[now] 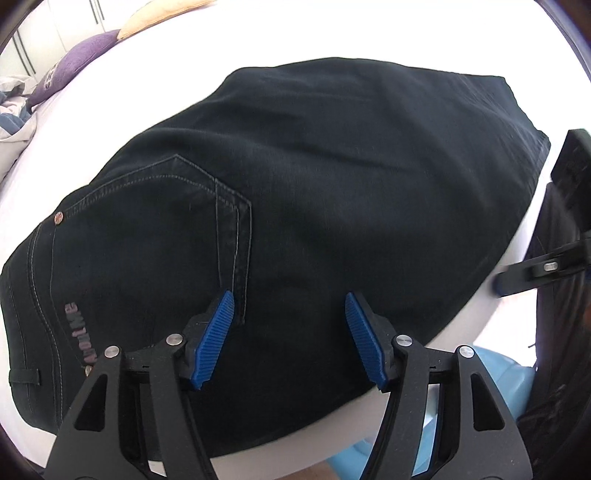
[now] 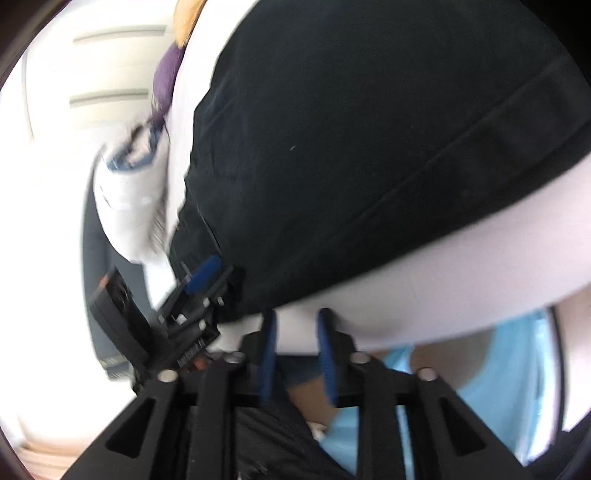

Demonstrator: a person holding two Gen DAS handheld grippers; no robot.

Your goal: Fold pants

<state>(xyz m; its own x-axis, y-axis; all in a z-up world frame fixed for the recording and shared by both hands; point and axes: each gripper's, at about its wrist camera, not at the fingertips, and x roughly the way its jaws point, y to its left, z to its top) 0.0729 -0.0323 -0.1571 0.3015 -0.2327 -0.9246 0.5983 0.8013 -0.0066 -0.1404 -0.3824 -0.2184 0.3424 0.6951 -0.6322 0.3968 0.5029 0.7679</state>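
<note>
Here, nearest my left camera, my left gripper hovers over the near edge of the pants, its blue pads spread wide and holding nothing. The pants are dark denim, folded into a broad block lying flat on the white bed; a back pocket with pale stitching and a rivet faces up at left. At the right edge of this view, my right gripper sits off the cloth. In the blurred right view, my right gripper has its pads parted by a narrow gap, empty, just short of the bed edge, with my left gripper at the pants' near corner. Farther back lie a purple pillow and rumpled bedding; a blue object sits below the bed.
</note>
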